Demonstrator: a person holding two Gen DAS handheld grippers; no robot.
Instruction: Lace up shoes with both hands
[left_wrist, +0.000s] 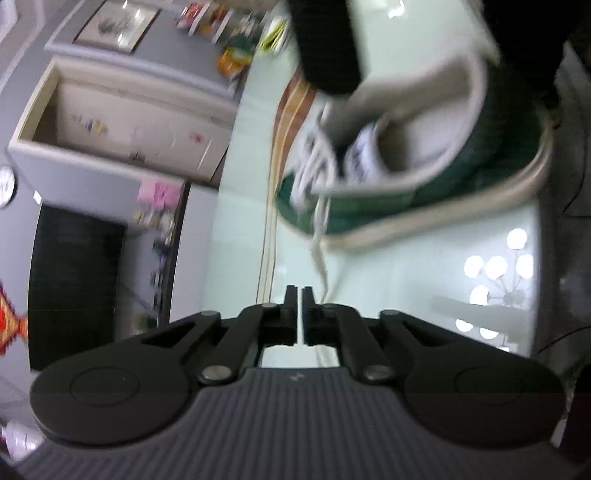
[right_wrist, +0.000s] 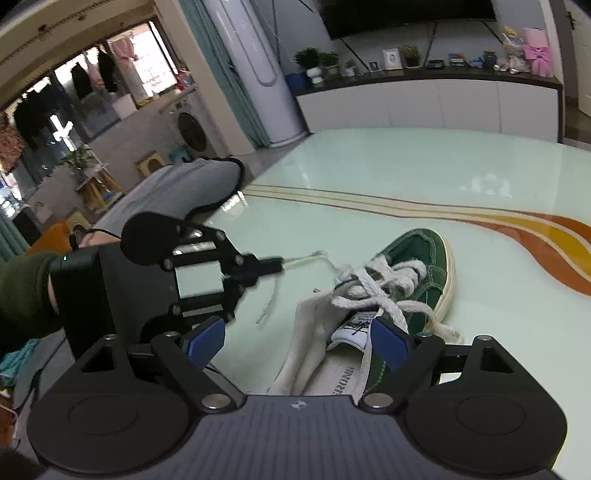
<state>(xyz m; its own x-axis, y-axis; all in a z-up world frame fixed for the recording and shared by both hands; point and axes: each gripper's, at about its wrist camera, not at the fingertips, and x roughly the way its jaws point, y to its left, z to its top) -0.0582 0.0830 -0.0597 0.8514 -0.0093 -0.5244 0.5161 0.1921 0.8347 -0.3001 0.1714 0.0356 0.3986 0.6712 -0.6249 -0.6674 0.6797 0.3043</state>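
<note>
The left gripper (right_wrist: 279, 263) has its fingers (left_wrist: 290, 295) pressed together on the tip of one lace (right_wrist: 308, 257), which runs taut from them to the eyelets of the shoe (right_wrist: 424, 254). In the left wrist view the fingers likewise show only a hair of a gap, though the picture is blurred and the pinch itself is hard to make out there. Holding the end well out from the shoe probably keeps the strand straight, so it can be drawn snug or aimed at the next eyelet.

The right gripper (right_wrist: 297, 341) is spread wide and holds nothing. Its blue fingers (right_wrist: 388, 341) sit either side of the tongue (right_wrist: 354, 326) and the heel opening, just above the shoe, likely placed to steady it or to take the second lace (right_wrist: 397, 314), which lies loose over the near side and trails onto the table (right_wrist: 369, 166).

The green shoe lies on the glossy table, toe pointing away from the right gripper, its white laces crossed loosely over the upper eyelets and not yet tight. A person's sleeve (right_wrist: 22, 295) shows behind the left gripper.
</note>
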